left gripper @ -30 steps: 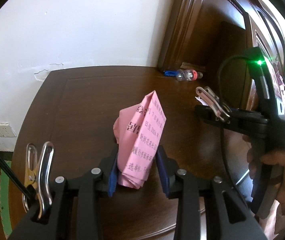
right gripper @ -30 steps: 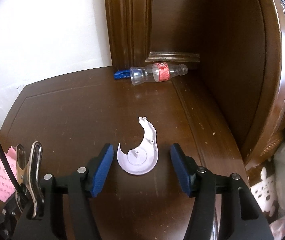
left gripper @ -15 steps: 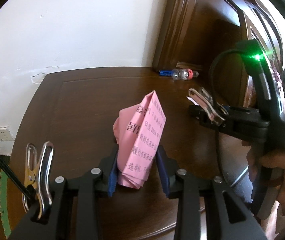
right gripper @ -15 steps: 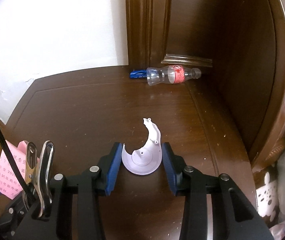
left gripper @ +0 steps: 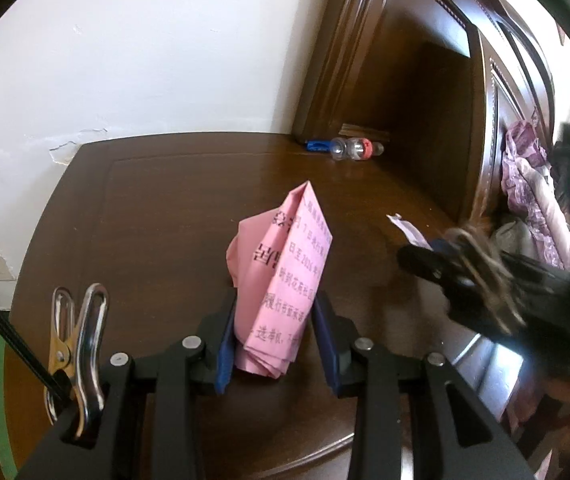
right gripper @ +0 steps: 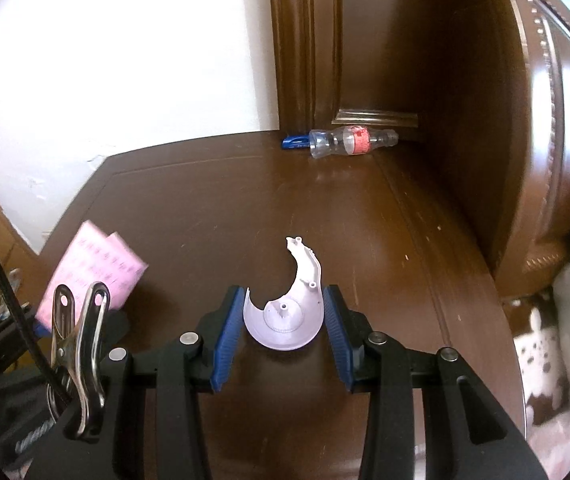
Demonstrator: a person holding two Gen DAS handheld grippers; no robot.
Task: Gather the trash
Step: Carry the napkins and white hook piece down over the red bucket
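The right gripper [right gripper: 283, 322] has just closed its fingers [right gripper: 227, 326] on the white plastic shard [right gripper: 291, 312]; a second ago they stood wide either side of it, and both pads now press its rim. The piece looks lifted slightly off the bench [right gripper: 245, 208], so I judge this pickup is made. Beside it, the left gripper [left gripper: 275, 338] is clamped on the crumpled pink paper [left gripper: 285, 276], unchanged from before. With both hands loaded, each needs emptying before more is collected, and no bin is in view. Well beyond, against the dark wooden panel at the bench's back corner, a clear plastic bottle [right gripper: 351, 141] lies on its side touching a blue pen [right gripper: 295, 142]; nothing blocks the way there
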